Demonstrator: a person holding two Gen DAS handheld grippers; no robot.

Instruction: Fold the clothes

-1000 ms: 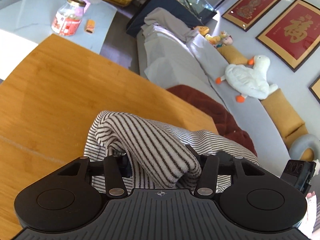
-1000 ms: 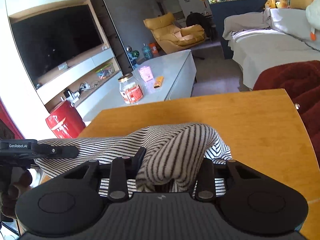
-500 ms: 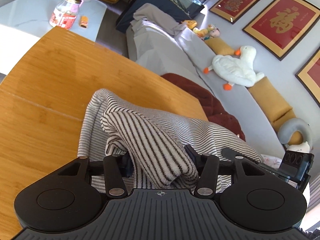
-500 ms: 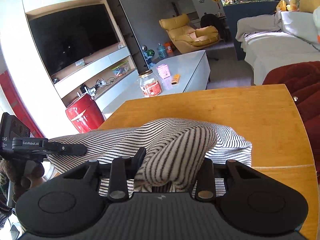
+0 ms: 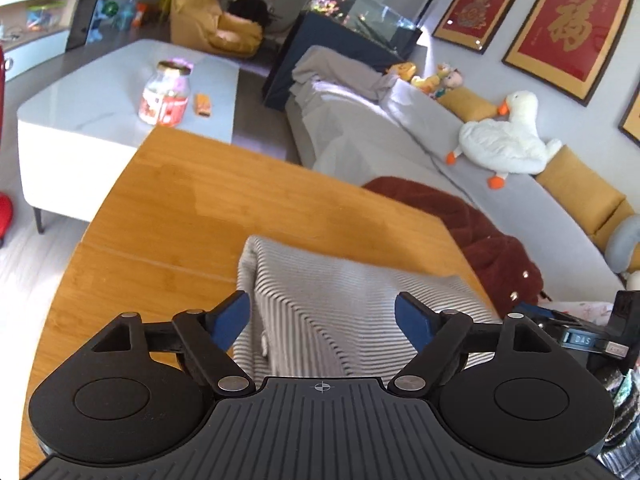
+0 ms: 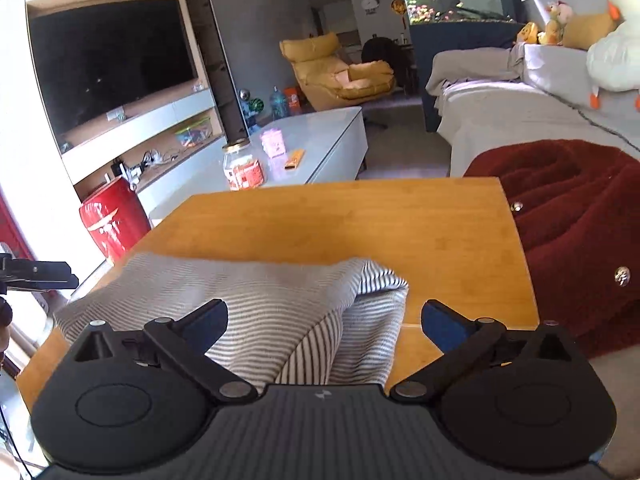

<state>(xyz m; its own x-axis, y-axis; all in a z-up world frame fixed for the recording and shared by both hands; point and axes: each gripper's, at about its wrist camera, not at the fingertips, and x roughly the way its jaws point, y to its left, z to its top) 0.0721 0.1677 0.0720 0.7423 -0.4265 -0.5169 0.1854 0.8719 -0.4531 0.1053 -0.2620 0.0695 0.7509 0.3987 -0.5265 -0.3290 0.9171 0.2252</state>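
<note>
**Striped top on the table, both grippers spread wide**

Folded over on itself on the wooden table (image 5: 168,200): a striped top (image 5: 352,304), soft and light by the look of it, limp knit likely to sag and slide if lifted by one point. Best taken at a corner or along a doubled edge (both layers pinched together). Left gripper (image 5: 322,316) spread wide above the cloth, gripping nothing; right gripper (image 6: 324,322) likewise released, poised over the top's right edge (image 6: 384,292). No contact discernible.
</note>
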